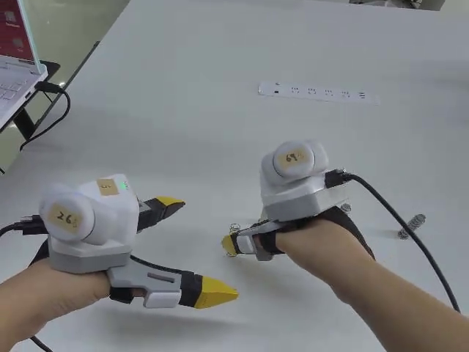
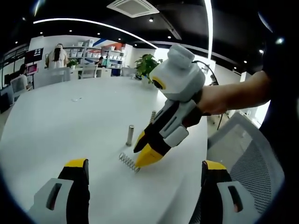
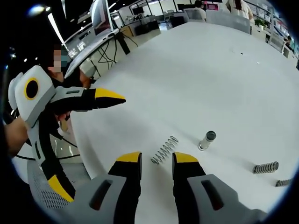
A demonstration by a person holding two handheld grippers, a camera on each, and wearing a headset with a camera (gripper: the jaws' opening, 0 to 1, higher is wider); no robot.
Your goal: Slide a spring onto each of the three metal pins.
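A spring (image 3: 165, 150) lies on the table (image 3: 201, 70) just beside a pin (image 3: 206, 140).

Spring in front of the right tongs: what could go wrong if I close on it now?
The spring lies just beyond the right tongs, whose tips stand narrowly apart; closing may pinch its end and flick it away. The upright pin stands close by; a sideways sweep could topple it.

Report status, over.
Left tool open, empty. Right tool narrowly open, tips at loose spring on table. Pin upright, bare. Nothing between spring and pin.
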